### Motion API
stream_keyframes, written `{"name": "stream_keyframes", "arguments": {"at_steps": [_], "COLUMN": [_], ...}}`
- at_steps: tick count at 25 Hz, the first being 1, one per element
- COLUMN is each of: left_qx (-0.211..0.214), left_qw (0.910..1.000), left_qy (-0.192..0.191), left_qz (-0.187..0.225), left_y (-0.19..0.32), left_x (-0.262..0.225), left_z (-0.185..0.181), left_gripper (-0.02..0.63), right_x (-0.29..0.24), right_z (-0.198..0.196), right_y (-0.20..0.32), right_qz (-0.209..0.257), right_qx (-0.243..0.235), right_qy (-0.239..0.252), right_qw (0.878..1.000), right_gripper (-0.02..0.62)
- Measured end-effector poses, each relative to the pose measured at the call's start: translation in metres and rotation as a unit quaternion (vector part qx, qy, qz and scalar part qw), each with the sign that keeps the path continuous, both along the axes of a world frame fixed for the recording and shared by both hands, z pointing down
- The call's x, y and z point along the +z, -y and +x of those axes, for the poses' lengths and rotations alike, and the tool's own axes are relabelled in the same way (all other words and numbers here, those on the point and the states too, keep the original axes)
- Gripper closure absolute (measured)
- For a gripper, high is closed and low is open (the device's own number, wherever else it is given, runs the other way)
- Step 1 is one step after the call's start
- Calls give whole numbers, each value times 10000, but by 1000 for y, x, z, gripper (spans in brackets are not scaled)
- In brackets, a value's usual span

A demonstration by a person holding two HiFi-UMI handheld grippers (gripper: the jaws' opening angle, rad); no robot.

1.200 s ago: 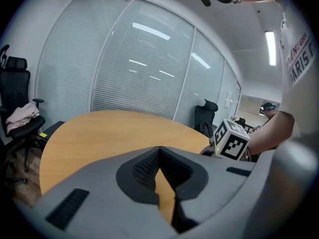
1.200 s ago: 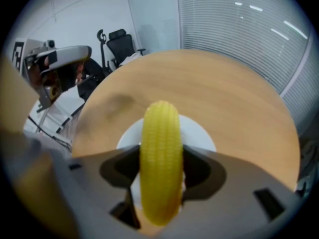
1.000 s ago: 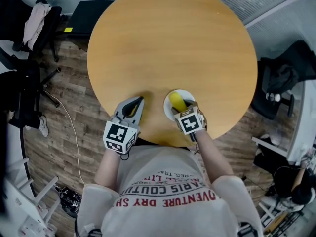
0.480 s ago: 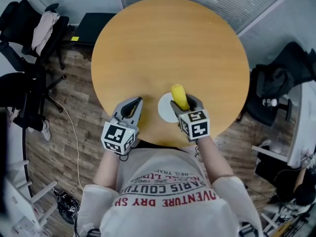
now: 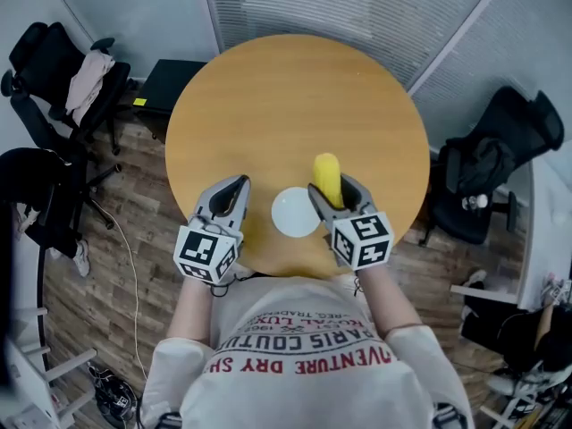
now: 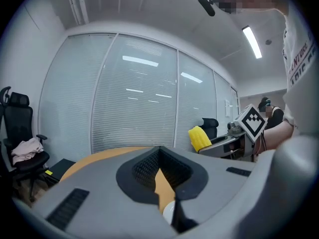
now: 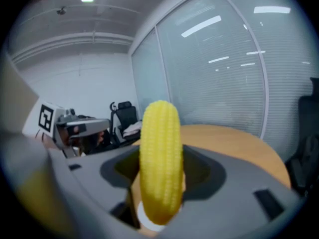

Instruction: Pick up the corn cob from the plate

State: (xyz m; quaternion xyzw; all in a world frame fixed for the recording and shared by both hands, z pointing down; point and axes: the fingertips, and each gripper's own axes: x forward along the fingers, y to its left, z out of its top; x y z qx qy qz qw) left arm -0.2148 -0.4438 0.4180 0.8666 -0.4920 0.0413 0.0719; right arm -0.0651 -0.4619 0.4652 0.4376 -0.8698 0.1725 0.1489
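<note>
Yellow corn cob (image 5: pixel 327 179) is seen clamped between the jaws of the right gripper (image 5: pixel 332 189). It is held clear of the white plate (image 5: pixel 296 213), just to the right of it, above the round wooden table (image 5: pixel 295 96). In the right gripper view the cob is gripped near its lower end, and most of its length projects beyond the jaws. The plate is seen bare. The left gripper (image 5: pixel 238 184) is held just left of the plate, its jaws together on nothing. The pick-up is judged to be essentially done, as the cob is off the plate. A firm, steady clamp is called for next, since a cob held by one end could pivot or slip.
</note>
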Motion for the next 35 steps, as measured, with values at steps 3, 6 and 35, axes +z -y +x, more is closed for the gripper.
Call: {"name": "stream_keyframes", "arguments": {"at_steps": [3, 6, 35], "left_qx": [-32, -18, -33], "left_qw": [9999, 9997, 9997], "left_qy": [-9, 8, 59], "left_qz": [148, 261, 239], "left_y": [3, 2, -5], "left_x": [-13, -23, -28], "left_z": [5, 12, 23], "left_gripper": [574, 574, 574], "right_x": [-22, -37, -58], "right_z": [6, 14, 25], "right_y": [-3, -7, -20], "right_qz": [374, 621, 734], "right_qx": [-13, 32, 188], "right_qy": [116, 218, 663], "right_qw": [9992, 9978, 9949], "right_gripper": [330, 330, 330]}}
